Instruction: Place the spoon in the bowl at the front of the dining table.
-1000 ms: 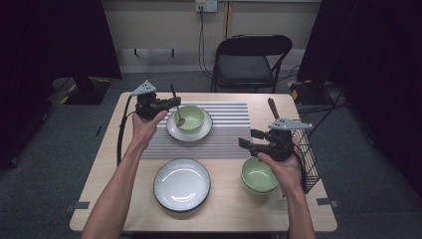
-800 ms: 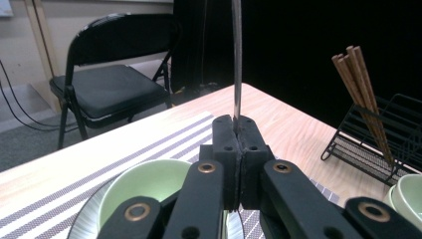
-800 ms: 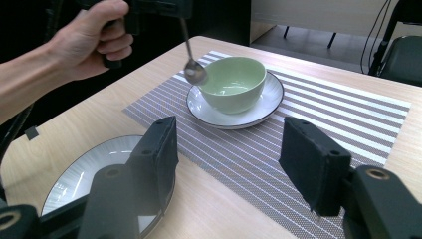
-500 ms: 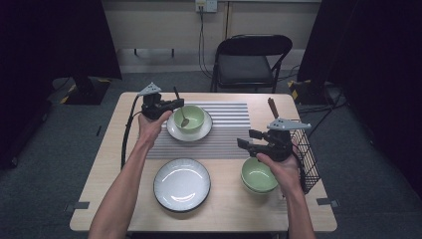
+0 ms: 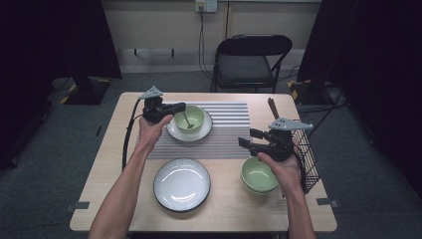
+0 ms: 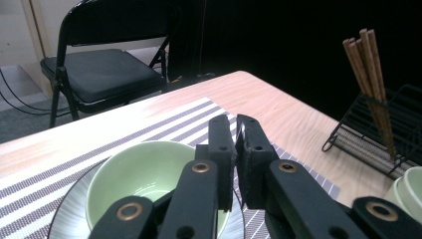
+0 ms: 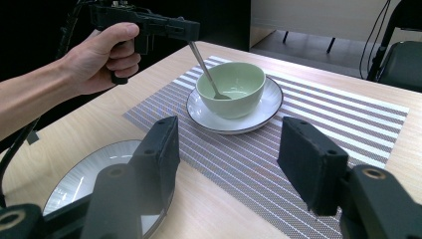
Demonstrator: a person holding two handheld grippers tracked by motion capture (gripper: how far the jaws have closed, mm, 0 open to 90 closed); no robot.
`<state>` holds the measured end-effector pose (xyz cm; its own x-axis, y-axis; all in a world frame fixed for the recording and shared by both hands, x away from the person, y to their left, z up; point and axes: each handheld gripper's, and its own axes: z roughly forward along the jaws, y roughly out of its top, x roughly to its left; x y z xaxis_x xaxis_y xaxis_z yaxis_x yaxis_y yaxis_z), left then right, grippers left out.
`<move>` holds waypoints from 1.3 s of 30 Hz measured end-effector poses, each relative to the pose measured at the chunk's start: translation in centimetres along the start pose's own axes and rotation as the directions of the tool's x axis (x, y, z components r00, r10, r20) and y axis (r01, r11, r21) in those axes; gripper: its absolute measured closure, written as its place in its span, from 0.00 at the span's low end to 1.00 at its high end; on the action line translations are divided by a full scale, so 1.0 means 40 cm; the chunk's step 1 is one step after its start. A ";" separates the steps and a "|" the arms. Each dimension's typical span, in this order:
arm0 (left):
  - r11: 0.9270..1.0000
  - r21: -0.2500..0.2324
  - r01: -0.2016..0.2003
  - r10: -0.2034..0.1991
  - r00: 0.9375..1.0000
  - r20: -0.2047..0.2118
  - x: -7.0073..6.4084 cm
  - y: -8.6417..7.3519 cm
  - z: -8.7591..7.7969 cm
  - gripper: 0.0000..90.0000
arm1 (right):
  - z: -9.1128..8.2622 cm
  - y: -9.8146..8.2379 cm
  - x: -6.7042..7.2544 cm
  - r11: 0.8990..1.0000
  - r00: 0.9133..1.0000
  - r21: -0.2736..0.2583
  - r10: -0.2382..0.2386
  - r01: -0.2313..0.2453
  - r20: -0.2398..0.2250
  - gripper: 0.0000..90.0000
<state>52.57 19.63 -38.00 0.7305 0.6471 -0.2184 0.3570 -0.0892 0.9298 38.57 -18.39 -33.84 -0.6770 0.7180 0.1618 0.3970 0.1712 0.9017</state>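
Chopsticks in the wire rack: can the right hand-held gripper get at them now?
Probably yes. The right hand-held gripper has open, empty jaws, and the chopsticks stand clear above the wire rack beside that hand, nothing between; it must turn toward them.

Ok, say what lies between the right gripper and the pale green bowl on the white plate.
In the right gripper view, only bare grey striped placemat separates the right gripper from the bowl.

Black grippers point(image 5: 179, 106) (brass-ringed screws), bare forearms
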 end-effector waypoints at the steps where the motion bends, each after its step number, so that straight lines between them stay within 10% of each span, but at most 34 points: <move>1: 1.000 0.005 -0.004 0.004 1.000 -0.001 0.000 -0.001 -0.004 0.95 | 0.000 0.000 0.000 1.000 1.000 -0.001 -0.001 0.001 -0.001 0.46; 39: 0.998 0.057 -0.037 0.040 0.997 -0.059 0.033 -0.015 -0.104 0.99 | 0.021 -0.004 0.006 1.000 1.000 0.026 -0.009 0.009 -0.001 0.45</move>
<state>50.89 23.67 -37.63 0.7086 0.6864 -0.1633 0.3627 -0.1557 0.9188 38.87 -17.68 -34.27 -0.6810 0.7159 0.1539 0.4071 0.1955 0.8922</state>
